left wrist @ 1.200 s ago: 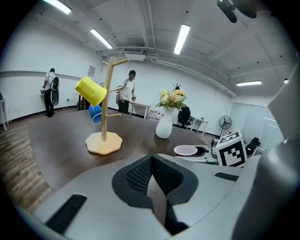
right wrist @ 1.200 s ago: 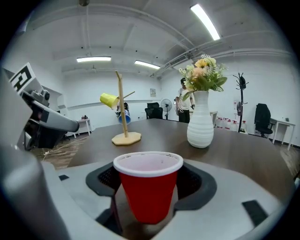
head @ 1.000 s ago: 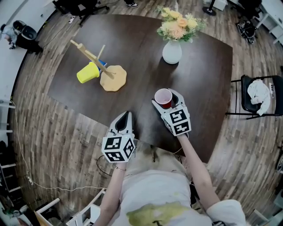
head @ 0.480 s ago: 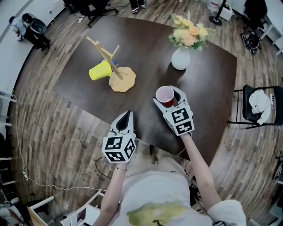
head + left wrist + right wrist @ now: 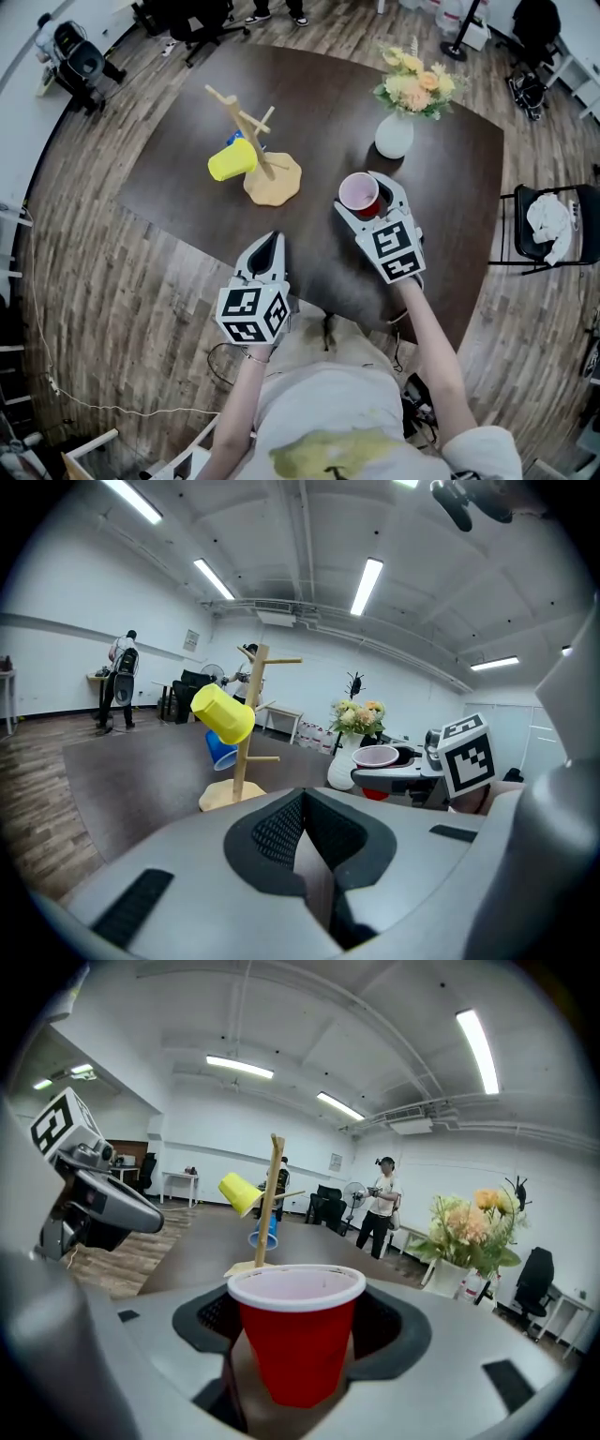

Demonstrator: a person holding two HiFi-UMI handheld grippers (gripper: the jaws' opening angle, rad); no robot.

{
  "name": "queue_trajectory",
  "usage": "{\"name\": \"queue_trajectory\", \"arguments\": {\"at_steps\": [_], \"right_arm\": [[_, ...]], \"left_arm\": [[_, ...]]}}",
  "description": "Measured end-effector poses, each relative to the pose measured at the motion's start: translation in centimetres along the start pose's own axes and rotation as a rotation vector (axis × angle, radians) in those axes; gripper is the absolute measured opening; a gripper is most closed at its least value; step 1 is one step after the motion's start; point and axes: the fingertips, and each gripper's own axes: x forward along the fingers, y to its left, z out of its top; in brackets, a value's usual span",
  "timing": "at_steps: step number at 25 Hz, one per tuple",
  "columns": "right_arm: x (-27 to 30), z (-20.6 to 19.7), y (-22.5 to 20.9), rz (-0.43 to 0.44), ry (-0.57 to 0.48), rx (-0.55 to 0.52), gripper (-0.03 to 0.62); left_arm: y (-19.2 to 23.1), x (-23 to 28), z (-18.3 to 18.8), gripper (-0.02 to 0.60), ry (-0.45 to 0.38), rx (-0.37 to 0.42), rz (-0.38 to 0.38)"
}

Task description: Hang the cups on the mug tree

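1. our right gripper (image 5: 298,1372) is clenched on the red cup (image 5: 296,1330), pads against its sides below the rim; the cup rides upright, mouth up, so we judge it must be tipped before a peg can enter it
2. our left gripper (image 5: 266,246) is closed on nothing, low at the near edge of the table (image 5: 187,202); we read it as parked out of the carry's way
3. the red cup looks lifted off the table, near the vase of flowers (image 5: 394,136), well apart from the mug tree (image 5: 251,131)
4. a yellow cup (image 5: 231,160) hangs tilted on a peg, a blue cup (image 5: 219,750) lower behind it; the upper pegs look free, likely our target
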Motion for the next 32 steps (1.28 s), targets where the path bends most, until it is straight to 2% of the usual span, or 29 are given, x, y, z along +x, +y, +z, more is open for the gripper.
{"name": "queue_trajectory", "arguments": {"at_steps": [8,16,32], "right_arm": [[1.3,4.0,-1.2,-0.039,-0.016,-0.111,0.322],[3.7,6.7,-2.2,-0.038,-0.027,-0.203,0.322],[11.0,10.8,-3.5,0.099,-0.018,-0.456,0.322]], "left_arm": [[1.4,0.6,2.0,0.015,-0.028,0.011,-0.044],[2.0,0.7,4.0,0.015,-0.058,0.035,-0.067],[2.8,1.8,5.9,0.015,-0.064,0.007,0.001]]}}
